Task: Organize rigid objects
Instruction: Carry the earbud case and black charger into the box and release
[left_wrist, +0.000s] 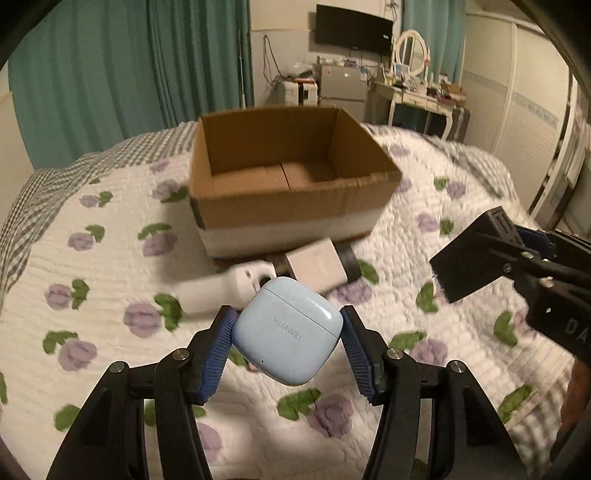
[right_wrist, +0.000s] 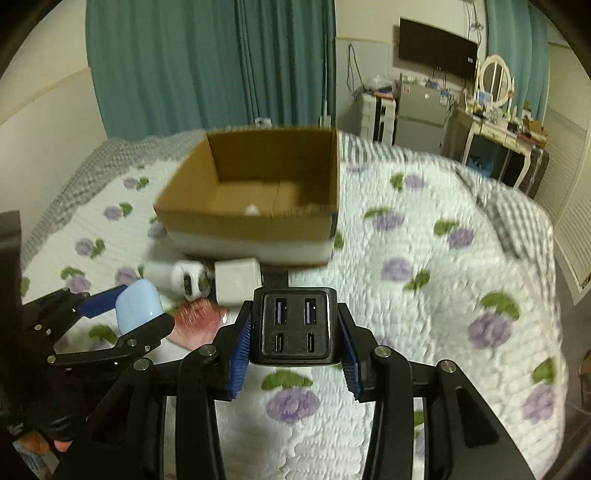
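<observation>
My left gripper (left_wrist: 288, 325) is shut on a light blue earbud case (left_wrist: 288, 332) marked HUAWEI, held above the floral quilt. It also shows in the right wrist view (right_wrist: 138, 308). My right gripper (right_wrist: 295, 326) is shut on a black USB charger block (right_wrist: 295, 326) with four ports; the block also shows in the left wrist view (left_wrist: 469, 258). An open cardboard box (left_wrist: 291, 206) stands on the bed ahead (right_wrist: 255, 221). A white adapter (left_wrist: 317, 264) and a white cylindrical device (left_wrist: 221, 290) lie in front of it.
A pink brush-like item (right_wrist: 199, 321) lies on the quilt (right_wrist: 424, 295) near the left gripper. Teal curtains, a TV, a dresser and a small fridge stand beyond the bed. A small white object (right_wrist: 252, 210) lies inside the box.
</observation>
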